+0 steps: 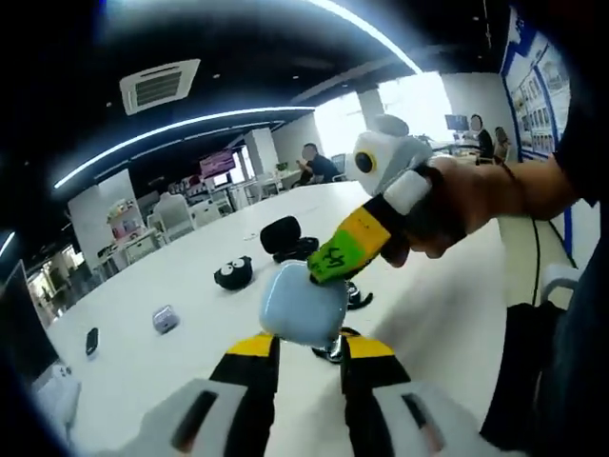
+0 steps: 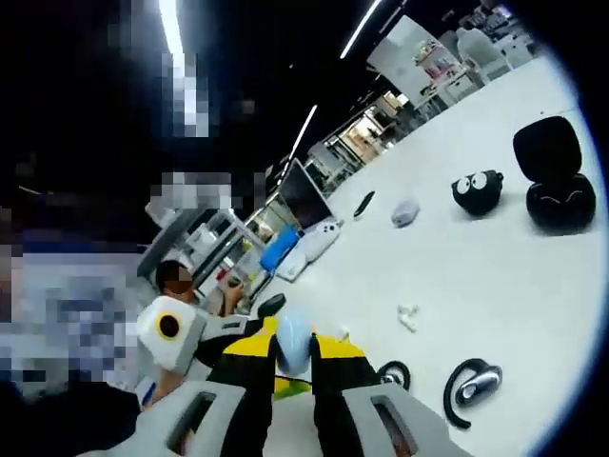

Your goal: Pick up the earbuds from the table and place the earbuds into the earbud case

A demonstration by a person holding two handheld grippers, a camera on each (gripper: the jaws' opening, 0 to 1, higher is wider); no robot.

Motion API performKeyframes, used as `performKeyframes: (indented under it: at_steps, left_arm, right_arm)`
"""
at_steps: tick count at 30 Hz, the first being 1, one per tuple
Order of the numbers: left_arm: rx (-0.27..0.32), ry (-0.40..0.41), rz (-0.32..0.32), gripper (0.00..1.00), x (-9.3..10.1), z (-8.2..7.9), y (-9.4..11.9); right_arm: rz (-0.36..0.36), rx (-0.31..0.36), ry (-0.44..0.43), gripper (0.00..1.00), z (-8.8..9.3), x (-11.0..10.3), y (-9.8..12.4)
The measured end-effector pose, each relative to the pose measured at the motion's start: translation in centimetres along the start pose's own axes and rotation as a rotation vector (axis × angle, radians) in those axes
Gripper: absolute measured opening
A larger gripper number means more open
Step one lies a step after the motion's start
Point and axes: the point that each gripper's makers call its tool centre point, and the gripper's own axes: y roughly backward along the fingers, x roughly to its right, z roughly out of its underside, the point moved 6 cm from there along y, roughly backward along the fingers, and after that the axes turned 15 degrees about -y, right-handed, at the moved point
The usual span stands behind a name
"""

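In the left gripper view a pale blue earbud case (image 1: 303, 305) is held up off the white table (image 1: 447, 314), seated between the tips of the left gripper (image 1: 309, 345), whose yellow-and-black jaws close in against its lower sides. The right gripper (image 1: 328, 262) comes in from the right, held in a person's hand (image 1: 466, 205); its green-and-yellow jaw tips meet the case's upper right edge. Whether they pinch the lid or only touch it I cannot tell.

In the right gripper view the same pale blue case (image 2: 292, 345) sits edge-on between the right gripper's (image 2: 293, 357) jaws, which stand close on either side of it. The left gripper (image 2: 257, 347) shows just behind and below the case.

One ear-hook earbud (image 2: 469, 387) lies on the table (image 2: 476, 286) to the right of the jaws, and a second earbud (image 2: 392, 374) lies nearer, just beside the right jaw; both are apart from the case. In the left gripper view the dark earbuds (image 1: 354, 297) peek out just behind and under the case.

Farther out lie a small white scrap (image 2: 408, 315), an open black earbud case (image 2: 554, 176), a black googly-eyed case (image 2: 477, 192), a small grey case (image 2: 405, 212), and a slim dark object (image 2: 363, 204). A laptop (image 2: 306, 195) stands near the far edge.
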Motion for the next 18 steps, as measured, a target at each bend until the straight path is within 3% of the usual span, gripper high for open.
performKeyframes:
  at_steps: [9,14,18]
  left_arm:
    - [-0.051,0.000,-0.038,0.26,-7.0,1.7,-3.5]
    - [-0.076,0.015,-0.036,0.25,-9.4,3.3,-5.5]
    - [-0.084,0.043,-0.034,0.25,-11.2,4.5,-7.2]
  right_arm:
    - [0.063,0.154,-0.153,0.13,-6.2,3.4,-3.3]
    - [0.096,0.213,-0.207,0.13,-9.2,5.5,-4.9]
    - [0.132,0.246,-0.223,0.13,-10.2,6.6,-6.4]
